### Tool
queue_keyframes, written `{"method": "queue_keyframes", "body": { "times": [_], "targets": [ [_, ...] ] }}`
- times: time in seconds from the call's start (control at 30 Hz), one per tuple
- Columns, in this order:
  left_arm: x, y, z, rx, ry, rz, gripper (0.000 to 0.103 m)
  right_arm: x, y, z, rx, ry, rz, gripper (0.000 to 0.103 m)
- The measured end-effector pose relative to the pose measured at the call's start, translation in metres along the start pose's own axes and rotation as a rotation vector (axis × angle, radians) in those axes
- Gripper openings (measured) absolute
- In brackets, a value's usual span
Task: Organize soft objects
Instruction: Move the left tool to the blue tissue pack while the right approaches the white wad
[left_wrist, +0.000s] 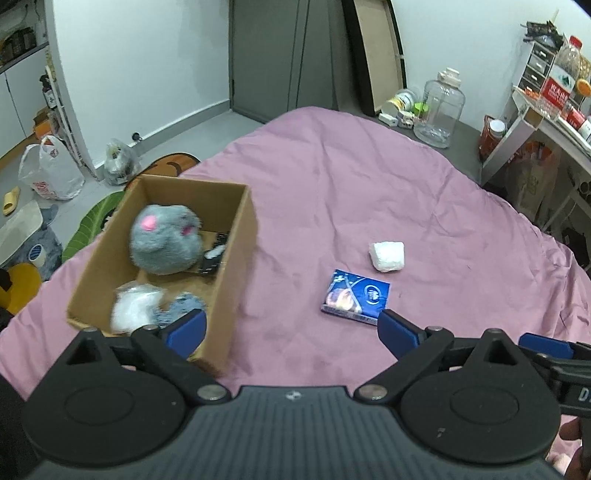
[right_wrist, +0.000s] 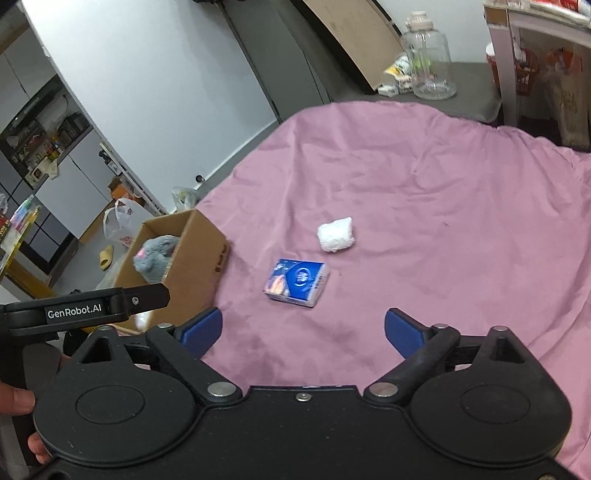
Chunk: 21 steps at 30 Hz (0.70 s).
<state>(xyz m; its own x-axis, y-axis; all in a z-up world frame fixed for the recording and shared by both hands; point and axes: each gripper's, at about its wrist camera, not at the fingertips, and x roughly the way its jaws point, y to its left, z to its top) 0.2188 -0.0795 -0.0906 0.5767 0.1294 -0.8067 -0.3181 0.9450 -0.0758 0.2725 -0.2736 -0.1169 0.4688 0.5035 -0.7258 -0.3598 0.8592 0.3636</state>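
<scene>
A brown cardboard box (left_wrist: 236, 254) (right_wrist: 199, 251) stands on the pink bedspread (left_wrist: 369, 177) (right_wrist: 424, 192). Inside it lie a grey plush mouse (left_wrist: 166, 240) (right_wrist: 155, 254) and a white and grey soft toy (left_wrist: 147, 306). Out on the spread are a blue tissue pack (left_wrist: 356, 297) (right_wrist: 297, 282) and, just beyond it, a white wrapped bundle (left_wrist: 388, 256) (right_wrist: 336, 234). My left gripper (left_wrist: 291, 328) is open over the bare spread at the box's near right corner. My right gripper (right_wrist: 303, 326) is open too, just short of the tissue pack, with nothing between its fingers.
Beyond the bed's far edge stand a clear plastic jar (left_wrist: 439, 110) (right_wrist: 428, 62) and small clutter on the floor. A white desk (left_wrist: 535, 122) is at the right. Plastic bags (left_wrist: 51, 170), a slipper and plush toys lie on the floor left of the bed.
</scene>
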Motion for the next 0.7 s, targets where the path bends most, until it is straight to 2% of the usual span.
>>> {"method": "queue_keyframes", "body": {
  "times": [0.1,0.43,0.53,0.7],
  "targets": [
    [0.017,-0.013,0.004,0.007,0.019,-0.003,0.094,0.012,-0.013,0.008,0.010,0.019,0.006,0.087],
    [0.071,-0.042,0.011,0.008,0.066,-0.007,0.094,0.053,-0.048,0.034,0.009,0.082,0.024,0.077],
    [0.088,-0.047,0.011,-0.003,0.089,-0.004,0.094,0.067,-0.056,0.040,0.011,0.104,0.037,0.071],
    [0.112,-0.056,0.010,0.006,0.117,0.001,0.090,0.088,-0.064,0.048,0.002,0.133,0.051,0.065]
  ]
}}
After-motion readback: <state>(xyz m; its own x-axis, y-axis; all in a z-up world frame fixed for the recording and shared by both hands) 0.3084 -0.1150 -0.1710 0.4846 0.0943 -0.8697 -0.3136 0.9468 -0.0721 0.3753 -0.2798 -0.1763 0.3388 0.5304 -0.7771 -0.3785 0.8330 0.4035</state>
